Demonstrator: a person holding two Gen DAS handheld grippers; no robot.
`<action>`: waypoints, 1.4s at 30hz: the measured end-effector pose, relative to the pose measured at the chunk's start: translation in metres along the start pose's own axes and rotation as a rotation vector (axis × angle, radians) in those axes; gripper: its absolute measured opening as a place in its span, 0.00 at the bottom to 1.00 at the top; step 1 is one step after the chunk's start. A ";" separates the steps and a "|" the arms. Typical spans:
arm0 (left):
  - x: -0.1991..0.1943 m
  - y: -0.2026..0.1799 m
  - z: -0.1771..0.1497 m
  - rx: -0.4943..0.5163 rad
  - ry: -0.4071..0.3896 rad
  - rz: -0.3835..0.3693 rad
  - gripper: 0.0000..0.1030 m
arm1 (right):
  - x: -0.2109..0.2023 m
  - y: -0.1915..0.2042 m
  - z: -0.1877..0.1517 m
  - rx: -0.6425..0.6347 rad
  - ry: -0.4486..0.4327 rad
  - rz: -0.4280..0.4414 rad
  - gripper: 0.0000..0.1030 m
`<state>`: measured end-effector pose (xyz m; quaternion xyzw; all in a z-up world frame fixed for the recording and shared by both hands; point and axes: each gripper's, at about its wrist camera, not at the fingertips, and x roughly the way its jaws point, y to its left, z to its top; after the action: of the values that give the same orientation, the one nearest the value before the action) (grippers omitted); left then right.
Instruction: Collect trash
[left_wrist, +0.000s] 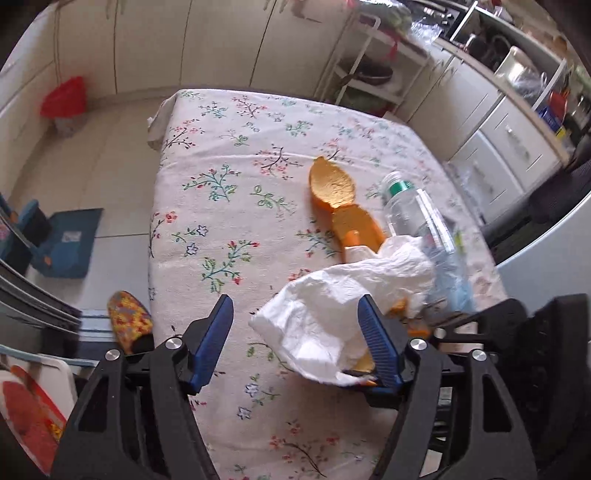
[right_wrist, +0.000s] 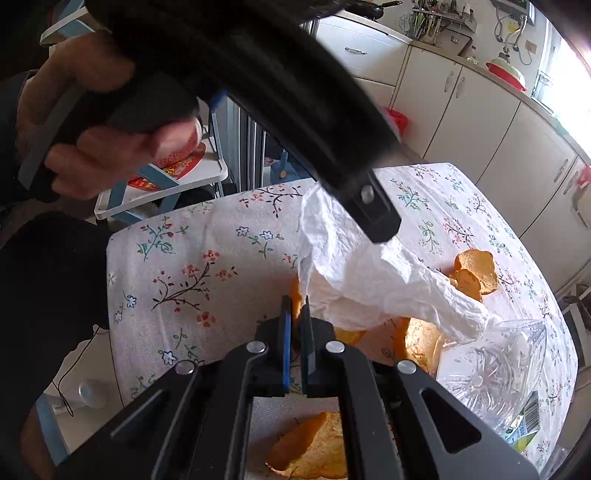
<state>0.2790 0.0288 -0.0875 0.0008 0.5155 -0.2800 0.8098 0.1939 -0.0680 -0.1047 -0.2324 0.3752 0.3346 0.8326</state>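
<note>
Tablecloth (left_wrist: 221, 229) with a flower print covers the table we work over, and on it lie a clear plastic bottle (left_wrist: 417, 218), a crumpled white tissue (left_wrist: 332, 306) and orange peels (left_wrist: 332, 184). Our left gripper (left_wrist: 295, 332) stands about half open, the tissue draped against one finger, unpinched. Our right gripper (right_wrist: 295, 317) is closed with nothing visible between its fingers, just beside the tissue

Floral-clothed table (left_wrist: 221, 206); orange peels (left_wrist: 332, 184); bottle (left_wrist: 413, 214)
</note>
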 end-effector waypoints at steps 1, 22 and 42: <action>0.004 0.000 0.001 -0.009 0.003 -0.003 0.36 | 0.000 0.001 0.000 -0.009 0.003 -0.002 0.04; -0.061 0.018 0.010 -0.224 -0.203 -0.210 0.01 | 0.008 0.008 -0.002 0.005 -0.022 -0.041 0.27; -0.144 0.002 -0.049 -0.314 -0.339 -0.224 0.01 | -0.132 -0.039 -0.024 0.471 -0.414 0.246 0.06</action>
<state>0.1942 0.1104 0.0093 -0.2288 0.4065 -0.2807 0.8388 0.1464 -0.1599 -0.0109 0.0863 0.2904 0.3770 0.8753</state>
